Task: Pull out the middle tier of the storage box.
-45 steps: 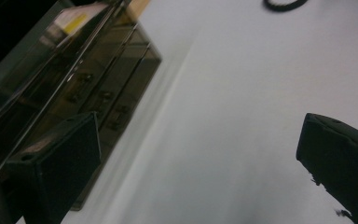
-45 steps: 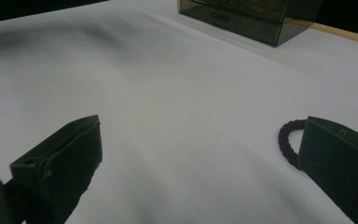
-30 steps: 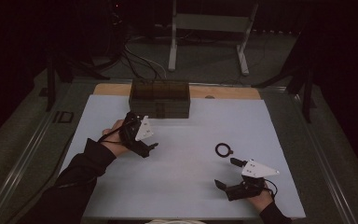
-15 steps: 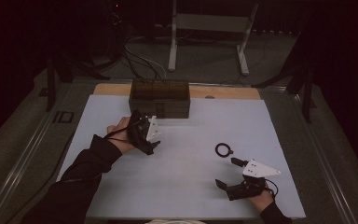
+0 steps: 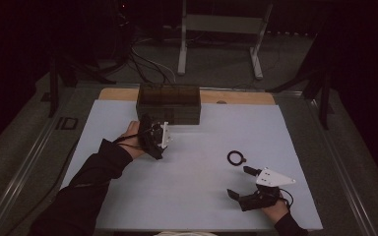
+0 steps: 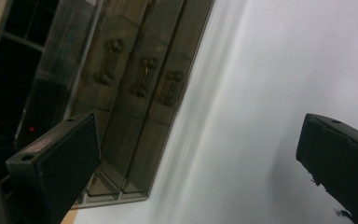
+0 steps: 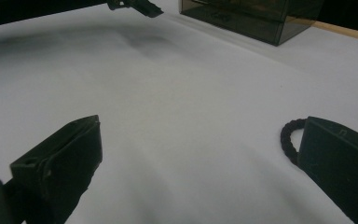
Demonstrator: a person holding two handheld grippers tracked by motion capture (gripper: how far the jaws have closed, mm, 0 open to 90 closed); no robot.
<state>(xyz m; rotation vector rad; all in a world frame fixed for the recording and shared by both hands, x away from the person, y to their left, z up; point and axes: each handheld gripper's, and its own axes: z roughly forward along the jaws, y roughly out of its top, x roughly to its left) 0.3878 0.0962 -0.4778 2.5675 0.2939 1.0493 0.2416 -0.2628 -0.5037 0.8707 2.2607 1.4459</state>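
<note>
The left tongs (image 5: pixel 153 137) hang spread wide and empty just at seven o'clock of the smoky drawer box (image 5: pixel 168 103), whose three handled drawers (image 6: pixel 142 77) face them. At the worktop's (image 5: pixel 202 196) five o'clock, the right tongs (image 5: pixel 240 182) gape wide, holding nothing; the black hair tie (image 5: pixel 236 157) lies just beyond, at their twelve o'clock.

Drawer box (image 5: pixel 168 103) at table's (image 5: pixel 202 196) far edge, hair tie (image 5: pixel 236 157) right-front.
</note>
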